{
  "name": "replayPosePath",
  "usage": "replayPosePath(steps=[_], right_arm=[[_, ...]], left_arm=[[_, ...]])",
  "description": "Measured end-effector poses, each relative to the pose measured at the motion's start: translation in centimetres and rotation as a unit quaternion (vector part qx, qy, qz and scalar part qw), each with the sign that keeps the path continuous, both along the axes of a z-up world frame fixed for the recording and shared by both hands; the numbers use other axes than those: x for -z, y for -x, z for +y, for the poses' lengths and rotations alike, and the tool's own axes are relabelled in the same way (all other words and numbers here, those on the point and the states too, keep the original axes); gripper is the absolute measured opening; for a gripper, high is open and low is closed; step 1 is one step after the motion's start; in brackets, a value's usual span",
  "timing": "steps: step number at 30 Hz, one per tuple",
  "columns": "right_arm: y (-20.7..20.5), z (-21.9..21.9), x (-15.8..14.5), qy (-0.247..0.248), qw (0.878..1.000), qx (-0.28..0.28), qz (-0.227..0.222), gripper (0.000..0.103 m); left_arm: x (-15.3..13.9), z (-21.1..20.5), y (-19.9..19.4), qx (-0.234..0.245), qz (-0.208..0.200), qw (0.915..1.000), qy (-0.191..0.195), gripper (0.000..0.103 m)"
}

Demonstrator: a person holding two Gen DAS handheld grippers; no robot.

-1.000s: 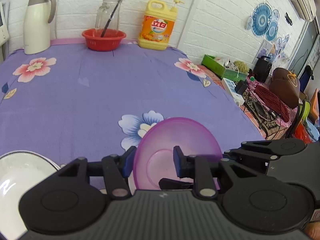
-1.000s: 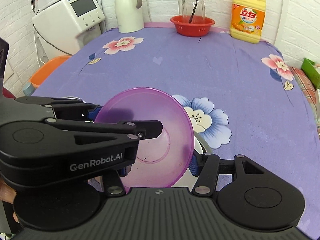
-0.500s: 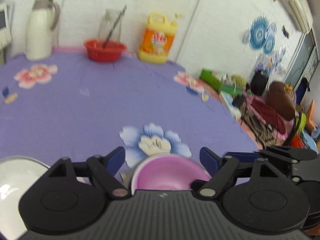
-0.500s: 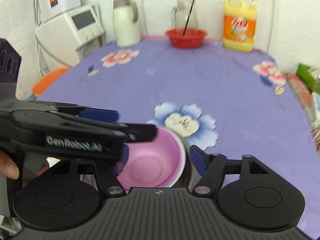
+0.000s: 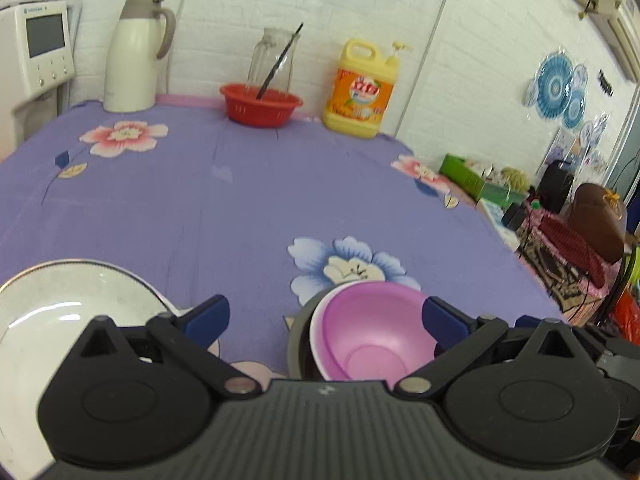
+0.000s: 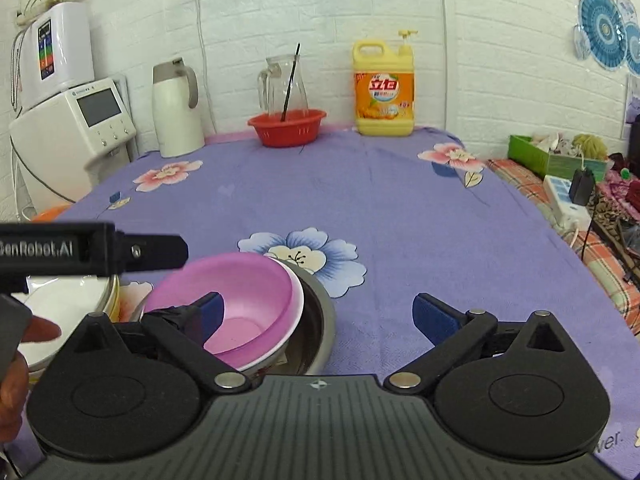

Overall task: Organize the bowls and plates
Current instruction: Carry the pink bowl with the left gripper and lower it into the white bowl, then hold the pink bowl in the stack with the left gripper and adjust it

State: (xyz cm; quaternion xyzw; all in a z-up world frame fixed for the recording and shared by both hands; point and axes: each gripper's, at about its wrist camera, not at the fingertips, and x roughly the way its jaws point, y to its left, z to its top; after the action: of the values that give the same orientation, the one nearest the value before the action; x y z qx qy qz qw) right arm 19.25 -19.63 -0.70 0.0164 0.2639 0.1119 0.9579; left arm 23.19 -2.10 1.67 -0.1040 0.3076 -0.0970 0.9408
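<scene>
White brick walls back the counter (image 6: 400,200), which wears a purple cloth printed with flowers. Against the wall stand a cream jug (image 6: 176,108), a red basket (image 6: 286,128) holding a glass pitcher (image 6: 282,86), and a yellow detergent bottle (image 6: 383,88).

Taking the blue flower print (image 6: 304,256) as the mark: the purple bowl (image 6: 240,304) sits tilted just on the near side of it, nested in a white bowl (image 6: 298,300) that rests inside a steel bowl (image 6: 320,320). Left of that stack lies a white plate (image 5: 52,320).

The left tongs (image 5: 326,316) are opening, their blue pads either side of the purple bowl's near rim and holding nothing. The right tongs (image 6: 316,316) stand wide apart, one pad over the purple bowl, empty too. A hand (image 6: 16,360) shows at the left edge of the right wrist view.
</scene>
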Motion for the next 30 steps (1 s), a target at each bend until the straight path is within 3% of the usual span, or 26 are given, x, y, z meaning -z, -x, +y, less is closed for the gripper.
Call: replayPosePath(steps=[12, 22, 30], right_arm=[[-2.4, 1.8, 0.0, 0.065, 0.996, -0.029, 0.052, 0.103], [-4.0, 1.7, 1.7, 0.028, 0.994, -0.039, 0.100, 0.103], [-4.5, 1.6, 2.8, -0.017, 0.992, -0.033, 0.122, 0.103]], left_arm=[[0.4, 0.5, -2.7, 0.011, 0.053, 0.9985, 0.009, 0.102], [2.4, -0.4, -4.7, 0.027, 0.087, 0.9957, -0.013, 0.102], [3.1, -1.6, -5.3, 0.045, 0.087, 0.9941, -0.046, 0.102]])
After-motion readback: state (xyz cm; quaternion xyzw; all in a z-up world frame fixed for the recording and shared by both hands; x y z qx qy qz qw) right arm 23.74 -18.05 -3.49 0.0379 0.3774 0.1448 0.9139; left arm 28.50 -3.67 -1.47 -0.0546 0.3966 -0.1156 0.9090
